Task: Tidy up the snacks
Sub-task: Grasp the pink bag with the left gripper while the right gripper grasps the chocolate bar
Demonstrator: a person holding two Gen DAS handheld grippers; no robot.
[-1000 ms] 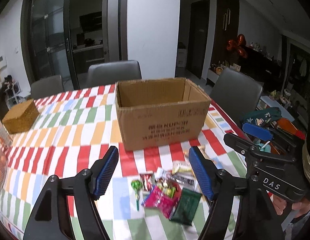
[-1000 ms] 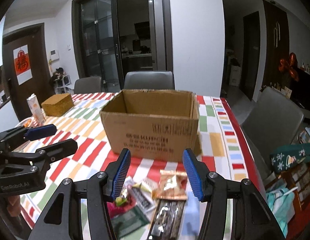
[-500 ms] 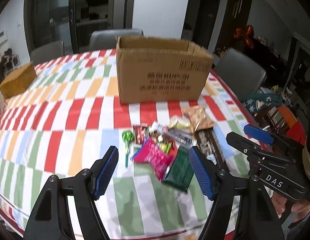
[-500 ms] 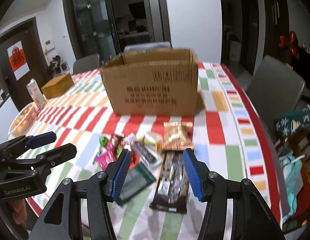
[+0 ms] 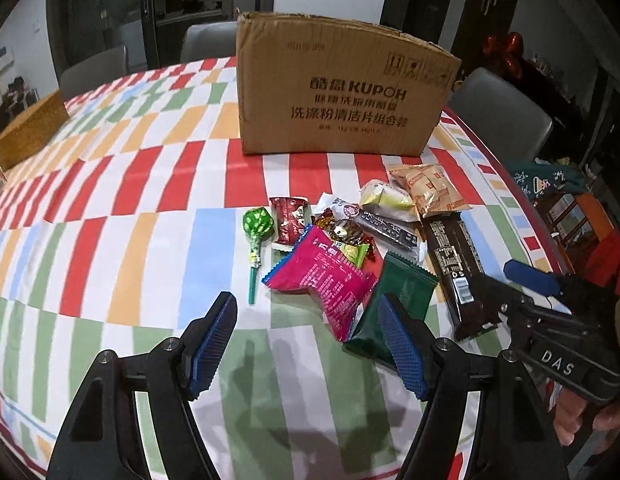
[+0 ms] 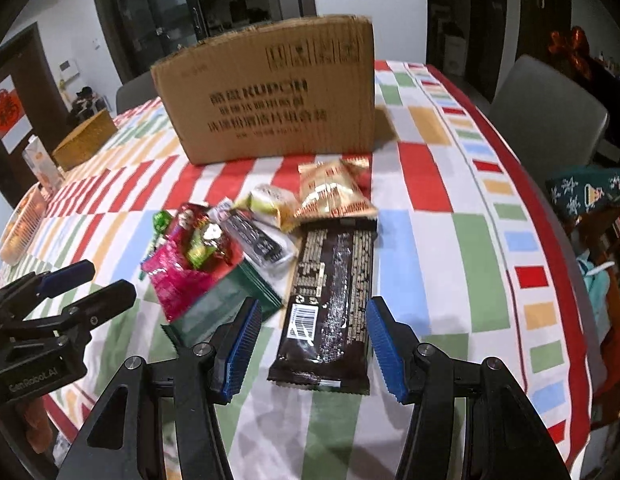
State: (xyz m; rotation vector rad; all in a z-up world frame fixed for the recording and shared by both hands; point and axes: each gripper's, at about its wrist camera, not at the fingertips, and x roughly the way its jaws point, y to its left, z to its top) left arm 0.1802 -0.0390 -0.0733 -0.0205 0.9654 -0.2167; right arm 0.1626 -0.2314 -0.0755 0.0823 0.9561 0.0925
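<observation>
A pile of snacks lies on the striped tablecloth in front of a cardboard box (image 5: 342, 88) (image 6: 270, 96). It includes a pink packet (image 5: 326, 280) (image 6: 178, 280), a dark green packet (image 5: 394, 304) (image 6: 222, 304), a long brown chocolate bar (image 5: 454, 268) (image 6: 330, 300), a green lollipop (image 5: 256, 232), an orange biscuit bag (image 5: 430, 188) (image 6: 330, 192) and small candies. My left gripper (image 5: 306, 344) is open and empty, just short of the pink and green packets. My right gripper (image 6: 310, 344) is open and empty, its fingers either side of the chocolate bar's near end, above it.
A woven yellow box (image 5: 30, 132) (image 6: 86, 140) sits at the far left of the table. A carton (image 6: 42, 168) and a fruit basket (image 6: 18, 232) stand at the left edge. Grey chairs (image 5: 498, 116) (image 6: 550, 112) ring the table. The table edge runs along the right (image 6: 558, 280).
Both grippers have tilted down and moved closer to the snack pile. The box, seen from above a second ago, now shows only its front face. Both stay open.
</observation>
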